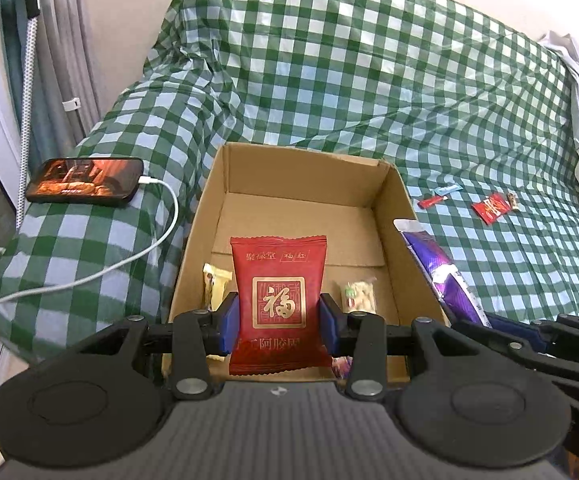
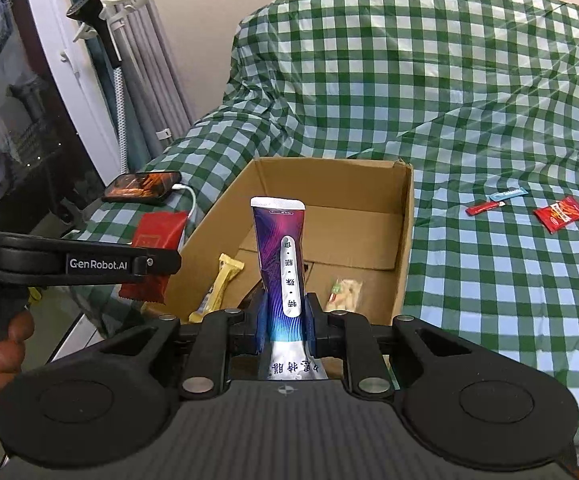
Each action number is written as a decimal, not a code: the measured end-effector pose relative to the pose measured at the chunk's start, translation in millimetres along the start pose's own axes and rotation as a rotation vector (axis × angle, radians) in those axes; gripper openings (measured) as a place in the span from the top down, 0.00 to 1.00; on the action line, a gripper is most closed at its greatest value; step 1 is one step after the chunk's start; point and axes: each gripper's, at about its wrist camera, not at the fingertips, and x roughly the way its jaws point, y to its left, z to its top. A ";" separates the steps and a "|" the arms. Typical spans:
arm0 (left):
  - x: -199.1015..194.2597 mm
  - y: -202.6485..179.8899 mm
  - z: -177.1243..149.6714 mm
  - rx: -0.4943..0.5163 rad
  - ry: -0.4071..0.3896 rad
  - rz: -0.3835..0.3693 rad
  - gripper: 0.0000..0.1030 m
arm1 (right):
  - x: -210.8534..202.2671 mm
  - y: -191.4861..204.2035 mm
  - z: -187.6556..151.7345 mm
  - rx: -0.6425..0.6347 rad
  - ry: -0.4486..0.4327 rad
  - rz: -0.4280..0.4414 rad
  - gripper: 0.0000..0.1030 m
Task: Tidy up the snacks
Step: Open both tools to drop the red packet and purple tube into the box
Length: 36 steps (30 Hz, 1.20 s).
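Two grippers each clamp a snack above the open brown cardboard box [image 1: 401, 216]: the left gripper [image 1: 279, 320] pinches a flat, crinkle-edged red foil packet [image 1: 278, 300], the right gripper [image 2: 285, 320] a slim glossy purple pouch [image 2: 279, 248]. Small wrapped snacks [image 1: 489, 208] lie on the green checked bedcover [image 1: 369, 80].

"GenRobot.AI" marks the left hand-held gripper [image 2: 107, 265]; "福" fronts the red packet [image 1: 279, 304].
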 end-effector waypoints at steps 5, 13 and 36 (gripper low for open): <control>31.8 3.7 19.1 -0.003 0.029 0.003 0.56 | 29.6 -6.0 14.4 0.006 0.016 -0.011 0.81; 78.7 5.2 37.7 0.011 0.066 0.014 0.56 | 80.2 -20.5 29.1 0.047 0.059 -0.021 0.81; 158.7 22.1 49.0 -0.026 0.127 0.094 0.00 | 161.4 -46.3 44.2 0.134 0.115 -0.019 0.47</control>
